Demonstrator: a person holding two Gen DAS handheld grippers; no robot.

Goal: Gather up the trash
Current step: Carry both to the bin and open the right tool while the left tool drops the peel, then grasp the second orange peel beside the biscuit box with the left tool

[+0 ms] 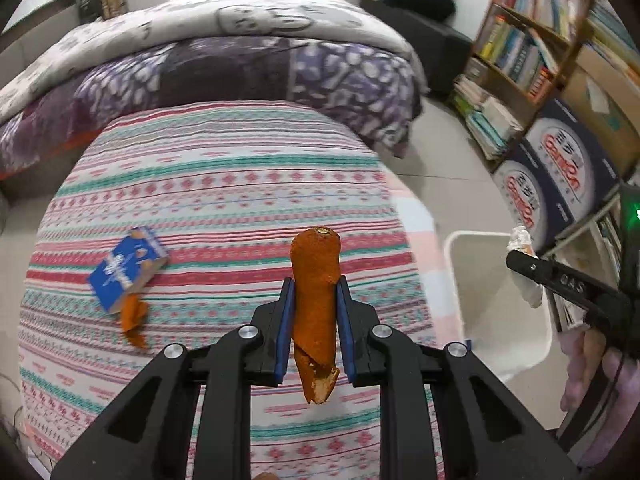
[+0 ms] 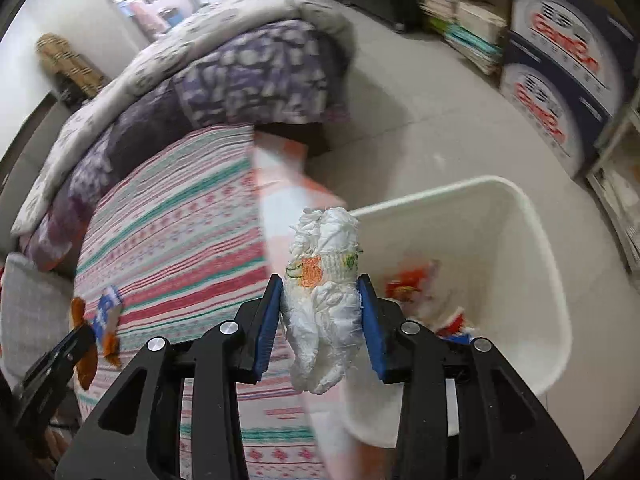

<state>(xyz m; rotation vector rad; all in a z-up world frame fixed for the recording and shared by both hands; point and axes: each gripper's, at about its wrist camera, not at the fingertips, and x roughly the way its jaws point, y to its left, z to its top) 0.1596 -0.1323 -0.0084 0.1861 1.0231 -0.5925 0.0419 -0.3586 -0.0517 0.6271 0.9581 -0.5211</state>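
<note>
My left gripper [image 1: 314, 292] is shut on a curled strip of orange peel [image 1: 314, 320], held upright above the striped bed sheet [image 1: 220, 184]. On the sheet to the left lie a small blue box [image 1: 126, 268] and a second piece of peel [image 1: 134, 318]. My right gripper [image 2: 320, 292] is shut on a crumpled white tissue [image 2: 324, 308] with orange and green marks, at the bed's edge just left of the white bin [image 2: 500, 220]. Colourful wrappers [image 2: 412, 284] lie inside the bin. The right gripper also shows at the right edge of the left wrist view.
A folded purple and white quilt [image 1: 240, 60] is piled at the far end of the bed. The bin stands on the pale tiled floor [image 2: 420, 128] beside the bed. A bookshelf [image 1: 532, 40] and stacked printed cartons [image 1: 560, 168] line the right wall.
</note>
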